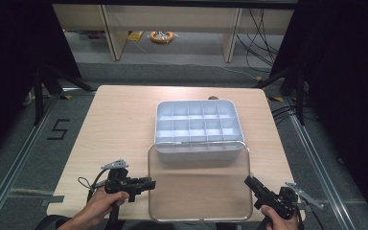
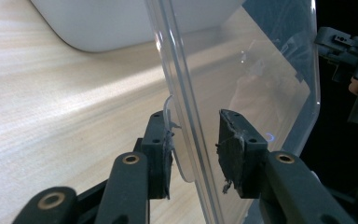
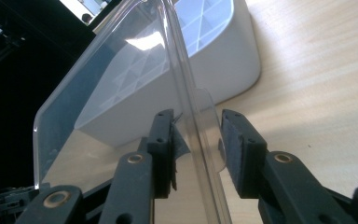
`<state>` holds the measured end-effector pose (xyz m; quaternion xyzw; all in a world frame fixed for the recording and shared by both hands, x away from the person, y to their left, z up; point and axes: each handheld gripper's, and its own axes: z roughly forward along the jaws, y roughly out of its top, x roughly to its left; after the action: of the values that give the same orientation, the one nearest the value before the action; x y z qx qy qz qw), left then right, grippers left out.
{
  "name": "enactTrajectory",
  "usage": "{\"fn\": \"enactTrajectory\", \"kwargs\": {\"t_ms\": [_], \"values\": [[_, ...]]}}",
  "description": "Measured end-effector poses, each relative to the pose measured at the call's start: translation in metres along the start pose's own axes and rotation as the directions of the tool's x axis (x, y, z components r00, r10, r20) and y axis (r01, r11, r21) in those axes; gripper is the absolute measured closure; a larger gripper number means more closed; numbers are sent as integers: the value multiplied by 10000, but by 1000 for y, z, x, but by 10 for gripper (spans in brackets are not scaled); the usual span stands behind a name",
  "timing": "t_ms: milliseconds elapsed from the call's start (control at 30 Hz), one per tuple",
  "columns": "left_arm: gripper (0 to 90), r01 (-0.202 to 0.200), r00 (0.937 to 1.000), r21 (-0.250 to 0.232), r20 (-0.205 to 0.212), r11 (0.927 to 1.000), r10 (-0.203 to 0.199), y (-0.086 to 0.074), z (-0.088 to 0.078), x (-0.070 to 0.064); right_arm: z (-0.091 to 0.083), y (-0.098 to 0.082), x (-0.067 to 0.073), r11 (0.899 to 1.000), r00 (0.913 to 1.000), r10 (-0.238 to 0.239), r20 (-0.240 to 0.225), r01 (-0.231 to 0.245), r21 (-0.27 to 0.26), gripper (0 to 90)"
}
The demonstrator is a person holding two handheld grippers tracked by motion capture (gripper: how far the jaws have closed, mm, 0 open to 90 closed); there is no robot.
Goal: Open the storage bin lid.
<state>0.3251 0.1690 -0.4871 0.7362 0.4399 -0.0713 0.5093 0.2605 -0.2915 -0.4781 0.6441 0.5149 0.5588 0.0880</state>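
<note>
A clear plastic lid (image 1: 199, 182) hangs tilted over the table's near half, its far edge meeting the front wall of a grey compartment box (image 1: 196, 152). My left gripper (image 1: 148, 183) sits at the lid's left edge and my right gripper (image 1: 247, 180) at its right edge. In the left gripper view the jaws (image 2: 195, 140) straddle the lid's rim (image 2: 182, 93) and a small tab, shut on it. In the right gripper view the jaws (image 3: 196, 135) are shut the same way on the opposite rim (image 3: 186, 84). The box (image 3: 233, 56) stands behind, its cells empty.
The wooden table (image 1: 120, 124) has bare room left of the box. Its near edge runs just below both hands. In the left gripper view the other gripper (image 2: 345, 46) appears past the lid's far edge. Desks and cables lie on the floor beyond the table.
</note>
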Motion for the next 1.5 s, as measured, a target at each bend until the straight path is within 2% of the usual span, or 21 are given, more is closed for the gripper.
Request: {"fn": "enactTrajectory", "kwargs": {"t_ms": [100,167,200,300,333,400,633,667,700,833,967,1000,1100,1133,1200,1267,1300,1333,1400,1433,1500], "values": [[637,-101,9999,193,-39,9998,102,-3,1,0,0,-4,-3,10000,9999,32,-155,-31,30,662],[637,-85,10000,267,-46,9996,87,-5,3,0,-1,-5,-3,9999,10000,54,-18,-54,121,662],[637,-48,10000,289,-65,9996,50,-6,4,0,1,-6,-5,9998,9996,-192,227,190,76,661],[635,-63,10000,520,-69,9986,66,-11,6,0,-1,-6,-4,9994,9999,153,68,-155,313,659],[635,-31,9999,530,-118,9986,37,-12,8,0,0,-7,-7,9997,9997,-180,158,177,177,659],[633,-8,10000,718,-38,9974,10,-15,9,0,0,-10,-8,9998,10000,28,84,-30,186,659],[619,62,10000,946,-61,9955,-57,-19,13,2,0,-13,-11,9986,9992,-145,380,125,520,653],[616,66,9999,961,-103,9953,-56,-19,13,2,1,-15,-9,9979,9990,311,318,-328,551,653],[613,90,9998,937,-173,9956,-74,-20,13,2,3,-16,-11,9982,9990,165,410,-188,562,653],[595,-189,9994,986,-265,9949,216,-20,14,1,3,-17,-10,9967,9986,328,420,-358,729,650],[595,-258,9991,1015,-304,9945,290,-22,14,-1,5,-18,-12,9975,9991,105,413,-133,688,645],[595,-375,9987,1137,-293,9928,411,-22,14,0,4,-18,-15,9970,9986,-330,416,300,711,645],[595,-493,9982,1228,-273,9912,530,-23,13,0,3,-19,-13,9967,9985,-95,542,50,816,645],[594,-484,9982,1252,-282,9910,523,-23,13,-1,3,-19,-15,9958,9973,-416,610,364,843,645],[594,-299,9991,1142,-261,9930,330,-24,15,-2,5,-20,-16,9963,9976,-277,641,223,834,644],[589,-340,9988,1226,-301,9919,379,-25,16,-2,4,-20,-17,9955,9970,-508,582,459,826,643],[586,-282,9991,1231,-293,9920,320,-26,17,-2,4,-21,-15,9943,9950,-191,981,87,1059,643],[581,-272,9991,1269,-298,9915,313,-26,17,-2,6,-22,-19,9950,9974,-143,707,72,998,642],[581,-262,9991,1283,-290,9914,302,-26,18,-2,6,-22,-19,9942,9972,-191,717,113,1067,642],[579,-261,9991,1281,-304,9914,302,-26,18,-2,7,-22,-21,9943,9965,-513,654,449,964,641],[576,-231,9991,1303,-310,9912,273,-26,18,-1,6,-22,-20,9935,9962,-324,810,233,1115,640]]}}
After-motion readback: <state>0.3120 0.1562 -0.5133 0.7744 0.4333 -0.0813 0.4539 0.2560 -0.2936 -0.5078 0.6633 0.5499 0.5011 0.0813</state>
